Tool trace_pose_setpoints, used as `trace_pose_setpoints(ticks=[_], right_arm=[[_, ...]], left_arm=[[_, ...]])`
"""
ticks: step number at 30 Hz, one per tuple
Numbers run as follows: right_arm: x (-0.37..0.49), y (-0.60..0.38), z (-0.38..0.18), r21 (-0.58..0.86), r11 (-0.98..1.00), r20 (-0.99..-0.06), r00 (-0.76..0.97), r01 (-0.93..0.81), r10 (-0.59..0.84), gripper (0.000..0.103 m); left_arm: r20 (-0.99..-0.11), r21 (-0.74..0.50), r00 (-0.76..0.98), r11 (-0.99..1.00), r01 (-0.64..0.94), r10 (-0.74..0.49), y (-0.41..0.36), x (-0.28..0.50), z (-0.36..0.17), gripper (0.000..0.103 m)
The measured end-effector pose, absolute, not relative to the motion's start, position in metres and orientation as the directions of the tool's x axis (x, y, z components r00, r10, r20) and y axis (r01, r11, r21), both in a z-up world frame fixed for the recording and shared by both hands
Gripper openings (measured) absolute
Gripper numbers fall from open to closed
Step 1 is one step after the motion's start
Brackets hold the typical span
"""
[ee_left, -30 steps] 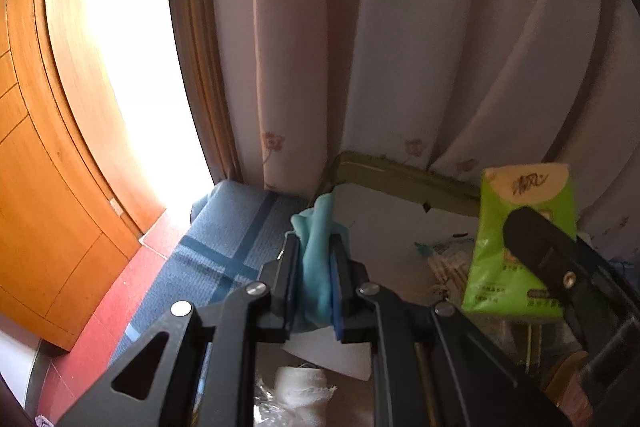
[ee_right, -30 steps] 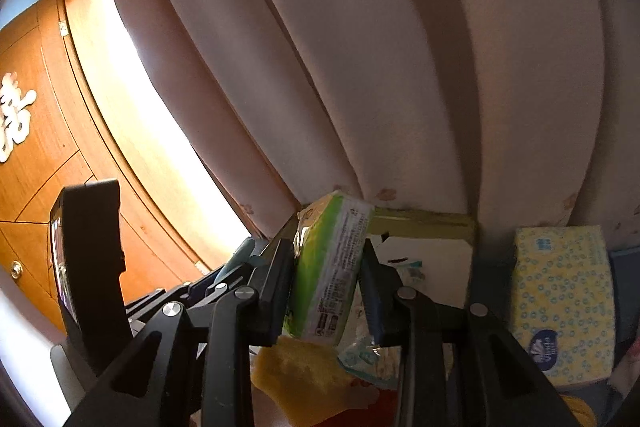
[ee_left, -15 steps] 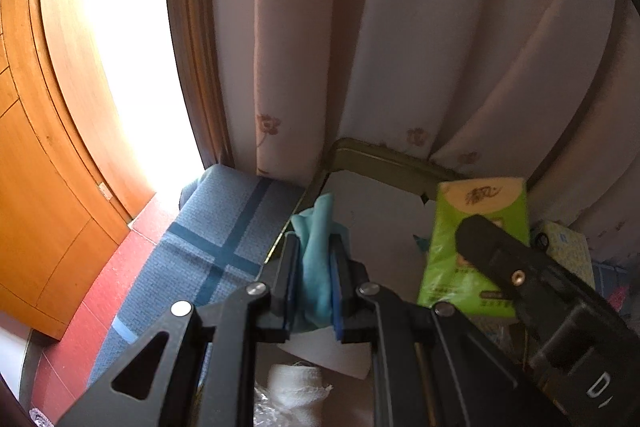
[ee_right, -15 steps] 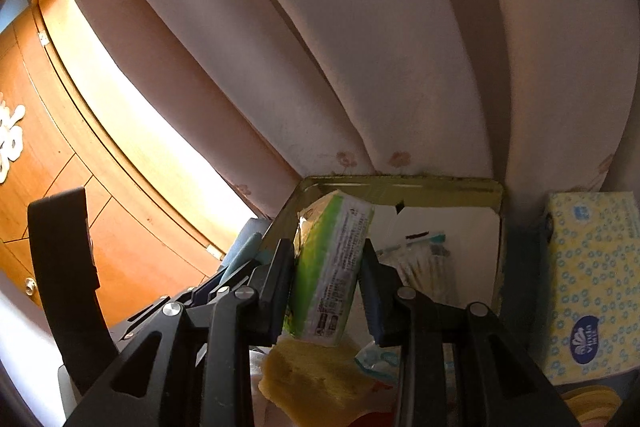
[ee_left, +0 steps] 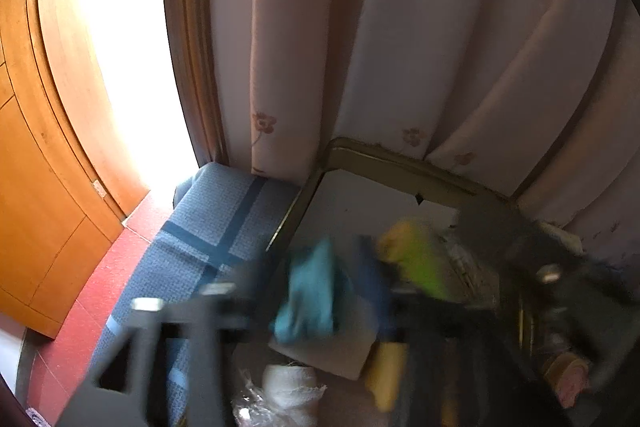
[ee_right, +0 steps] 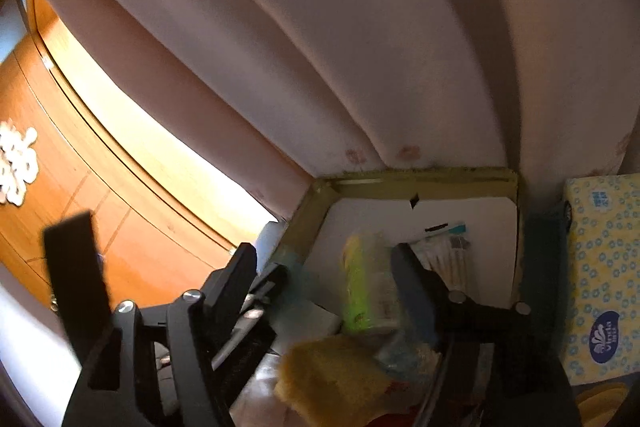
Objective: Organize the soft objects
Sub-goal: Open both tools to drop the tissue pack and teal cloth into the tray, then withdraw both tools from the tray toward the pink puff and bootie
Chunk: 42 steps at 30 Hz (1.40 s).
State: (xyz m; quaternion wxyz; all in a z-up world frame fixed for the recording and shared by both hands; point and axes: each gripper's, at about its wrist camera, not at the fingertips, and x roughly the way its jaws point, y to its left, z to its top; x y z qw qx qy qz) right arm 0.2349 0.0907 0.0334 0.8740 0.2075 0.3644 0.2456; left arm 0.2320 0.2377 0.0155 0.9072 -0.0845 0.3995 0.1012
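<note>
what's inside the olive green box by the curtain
Inside the olive green box: a white liner, a clear pack of cotton swabs, and the green tissue pack dropping in between the right claw's open jaws. The box floor beneath them is covered.

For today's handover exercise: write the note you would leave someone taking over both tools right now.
Left tool: jaws have just been opening, teal cloth loose between them, over the box.
Right tool: jaws have just been opening, green tissue pack free between them, over the same box.
Done: both items released at the box.
Left: yellow sponge and blue-dotted tissue pack lie outside it.
</note>
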Motion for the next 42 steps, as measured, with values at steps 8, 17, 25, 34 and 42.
trace_pose_setpoints(ticks=[8,17,25,34,42], right_arm=[[0.189,0.06,0.052,0.49,0.846,-0.419,0.795,-0.209,0.439,0.076],[0.111,0.04,0.054,0.358,0.932,-0.174,0.977,-0.055,0.125,0.09],[0.084,0.056,0.046,0.21,0.976,-0.065,0.995,-0.058,0.073,0.09],[0.073,0.063,0.043,0.141,0.987,-0.044,0.996,-0.073,0.08,0.09],[0.071,0.069,0.04,0.108,0.991,-0.041,0.995,-0.081,0.086,0.09]], left_arm=[[-0.633,-0.076,0.771,0.985,-0.156,0.073,0.218,0.214,0.032,0.103],[-0.413,-0.065,0.891,0.97,-0.233,0.186,0.224,0.17,0.052,0.103],[-0.342,-0.094,0.9,0.943,-0.32,0.271,0.239,0.152,0.05,0.103],[-0.261,-0.017,0.897,0.927,-0.374,0.357,0.235,0.133,0.051,0.103],[-0.268,-0.013,0.89,0.922,-0.386,0.369,0.234,0.11,0.043,0.103]])
